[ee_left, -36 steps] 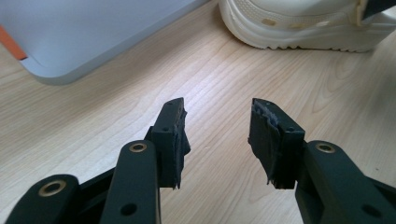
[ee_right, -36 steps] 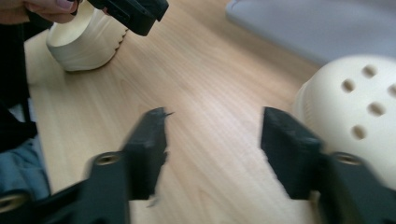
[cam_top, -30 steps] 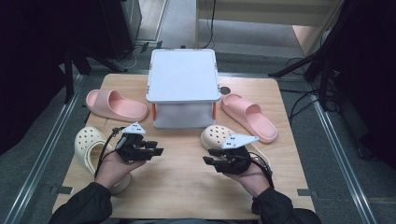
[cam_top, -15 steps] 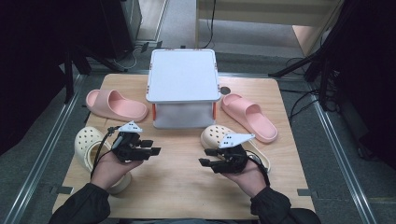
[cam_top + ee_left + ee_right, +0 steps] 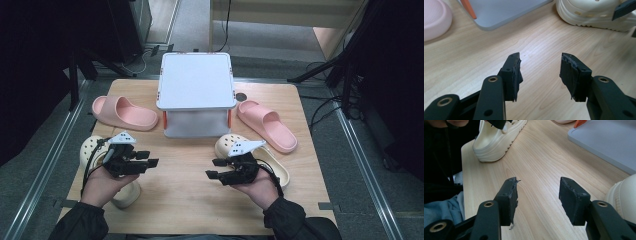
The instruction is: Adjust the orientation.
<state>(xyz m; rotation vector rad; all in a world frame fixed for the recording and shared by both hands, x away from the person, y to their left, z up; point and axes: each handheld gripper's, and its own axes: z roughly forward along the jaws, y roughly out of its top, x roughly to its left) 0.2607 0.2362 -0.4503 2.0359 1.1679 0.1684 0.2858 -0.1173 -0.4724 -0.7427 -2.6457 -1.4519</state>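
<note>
- Two hand-held grippers are held low over a pale wooden counter [image 5: 190, 200], seen from above, with four shoes and a box laid out on it.
- A white lidded storage box [image 5: 196, 87] with orange latches is set at the far middle of the counter.
- One pink slide [image 5: 122, 112] lies left of the box, and another pink slide [image 5: 267, 125] lies right of it.
- A cream clog [image 5: 125, 192] lies at the near left, partly under the person's left hand; a second cream clog [image 5: 275, 167] lies at the near right, partly under the right hand.
- The left hand-held gripper [image 5: 145, 159] is pointed toward the middle of the counter, its jaws spread wide with nothing between them.
- The right hand-held gripper [image 5: 215, 169] is pointed back toward it, jaws likewise wide apart and empty.
- A clog is judged the likely next pick. It would be done well by turning the hand-held gripper toward the clog beside it, lowering the jaws either side of its side wall or heel strap, and closing only once the rim is seated deep between the pads.
</note>
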